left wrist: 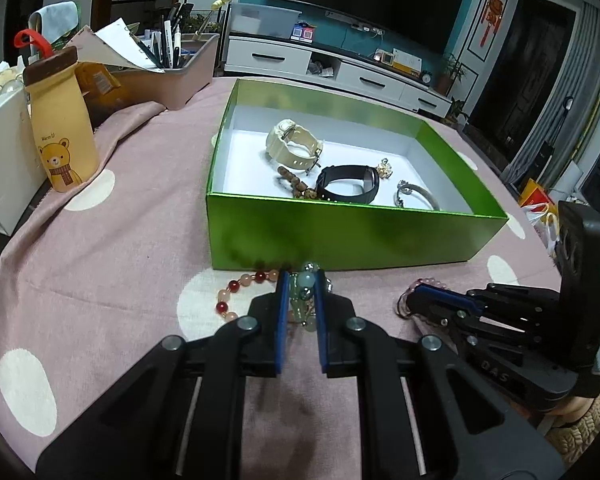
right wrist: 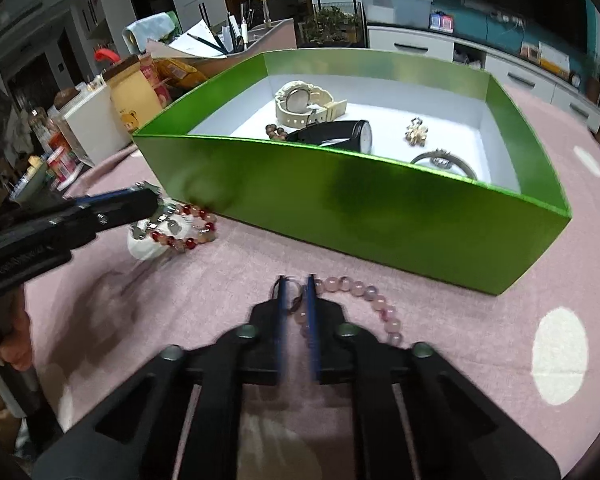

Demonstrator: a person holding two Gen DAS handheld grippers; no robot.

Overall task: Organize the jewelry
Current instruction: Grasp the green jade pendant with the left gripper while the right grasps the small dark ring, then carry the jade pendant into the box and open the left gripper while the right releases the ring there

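A green box [left wrist: 340,236] [right wrist: 340,208] stands on the pink tablecloth and holds a cream watch [left wrist: 294,144], a black watch [left wrist: 348,188], a brown bead bracelet [left wrist: 296,186], a gold brooch [left wrist: 385,168] and a silver bangle [left wrist: 416,196]. My left gripper [left wrist: 302,278] is shut on a pale green bead bracelet [left wrist: 306,282] just in front of the box. A red and peach bead bracelet [left wrist: 236,292] [right wrist: 192,232] lies beside it. My right gripper [right wrist: 296,282] is shut on a pink bead bracelet [right wrist: 364,296] on the cloth.
A yellow bear bottle [left wrist: 62,128], a white box [left wrist: 0,168] and a pen tray [left wrist: 172,76] stand at the left. A polka-dot tablecloth [left wrist: 120,240] covers the table. A TV cabinet [left wrist: 332,72] is behind it.
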